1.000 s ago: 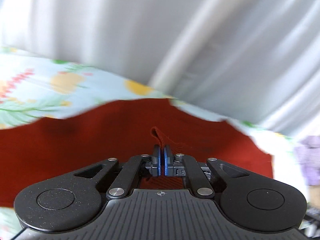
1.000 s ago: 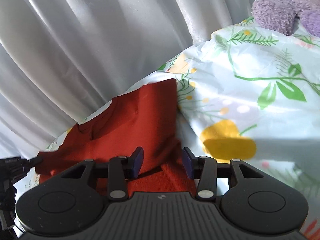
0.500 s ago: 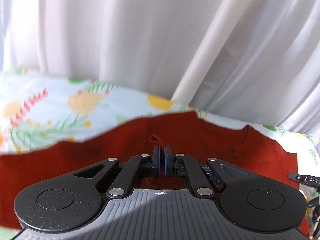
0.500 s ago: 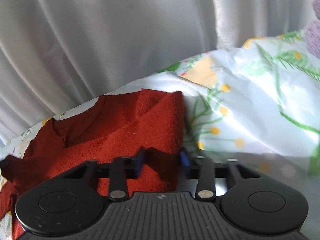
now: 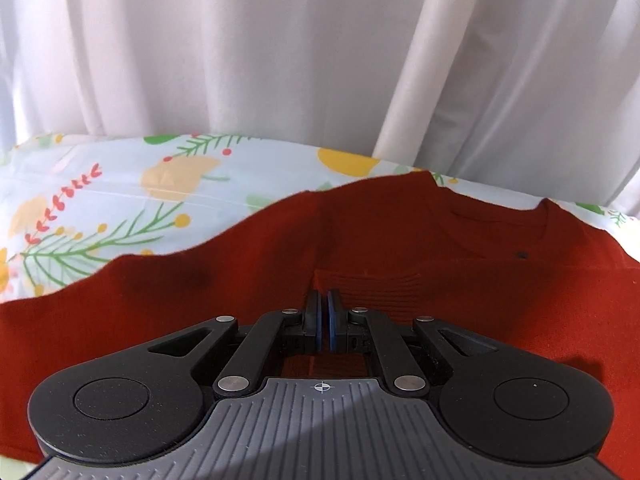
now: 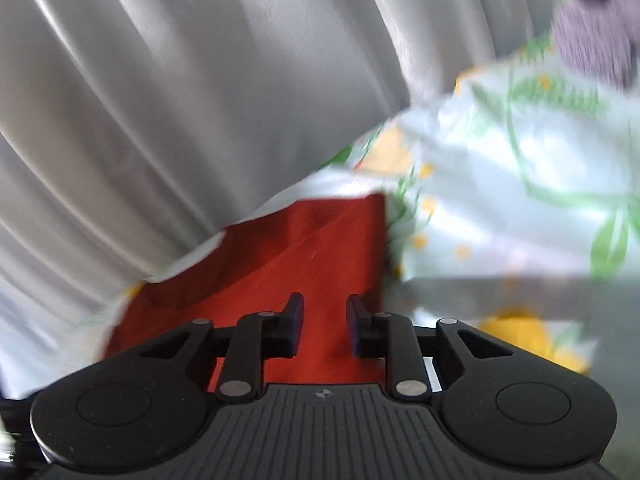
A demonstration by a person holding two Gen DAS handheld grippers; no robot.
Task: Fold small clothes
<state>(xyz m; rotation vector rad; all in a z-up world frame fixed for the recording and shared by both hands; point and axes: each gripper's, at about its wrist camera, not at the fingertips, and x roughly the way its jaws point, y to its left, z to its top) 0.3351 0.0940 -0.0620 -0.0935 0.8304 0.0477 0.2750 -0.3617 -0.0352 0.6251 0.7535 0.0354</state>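
Left wrist view: the left gripper (image 5: 324,312) has its blue-padded fingers (image 5: 317,320) drawn almost together, with only a thin slit between them; whether any cloth is caught in that slit cannot be told. The red garment (image 5: 400,248) lies spread on the floral bedsheet (image 5: 120,192), filling the lower part of the view beneath and around the gripper. A ribbed band of the garment sits just beyond the fingertips. A white curtain (image 5: 280,52) hangs behind the bed.

Right wrist view (blurred): the right gripper (image 6: 325,322) has its jaws parted with a clear gap, gripping nothing. The red garment (image 6: 304,256) lies under and ahead of the fingers, its right edge straight against the floral bedsheet (image 6: 520,184). The white curtain (image 6: 200,92) fills the upper left; a purple plush toy (image 6: 592,20) sits at the upper right.
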